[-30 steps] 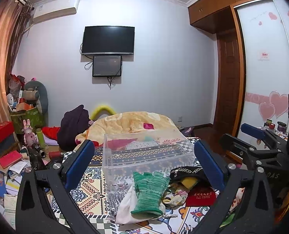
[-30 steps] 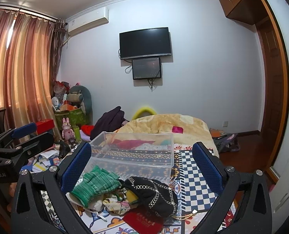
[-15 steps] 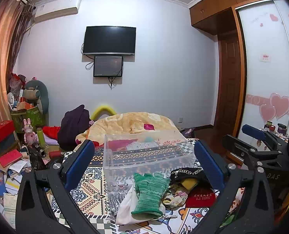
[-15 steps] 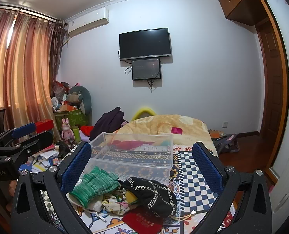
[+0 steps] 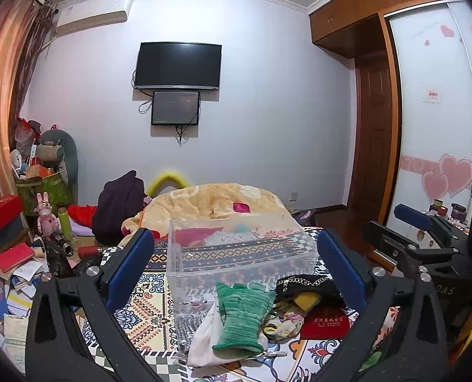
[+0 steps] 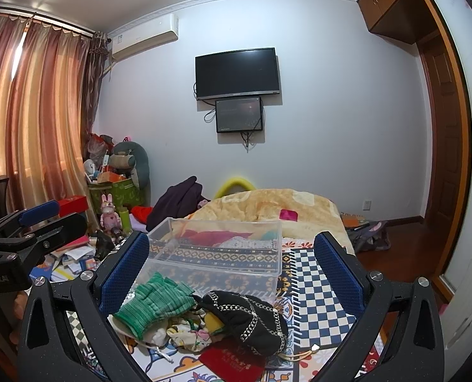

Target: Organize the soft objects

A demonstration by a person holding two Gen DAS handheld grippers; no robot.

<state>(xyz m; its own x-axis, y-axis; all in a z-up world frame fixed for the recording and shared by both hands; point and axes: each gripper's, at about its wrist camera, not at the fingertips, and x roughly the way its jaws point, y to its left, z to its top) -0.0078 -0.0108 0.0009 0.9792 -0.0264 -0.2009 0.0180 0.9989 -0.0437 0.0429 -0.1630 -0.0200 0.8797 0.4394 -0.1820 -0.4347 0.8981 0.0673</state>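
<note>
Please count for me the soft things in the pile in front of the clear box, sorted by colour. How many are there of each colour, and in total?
Green: 1, the knit glove
Black: 1, the chain-trimmed pouch
Red: 1, the flat pouch
White: 1, the cloth bag
Floral print: 1, the crumpled cloth
Yellow: 1, partly hidden
Total: 6 visible

Knit green glove (image 5: 242,315); clear glossy plastic bin (image 5: 236,248); matt black tongs (image 6: 231,270).

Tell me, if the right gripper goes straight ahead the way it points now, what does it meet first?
Probably the clear plastic bin. The open right gripper points over the pile, so the green glove and black chained item seem to lie lower, under its line. Depth is unclear; a lower path would meet them first.
</note>
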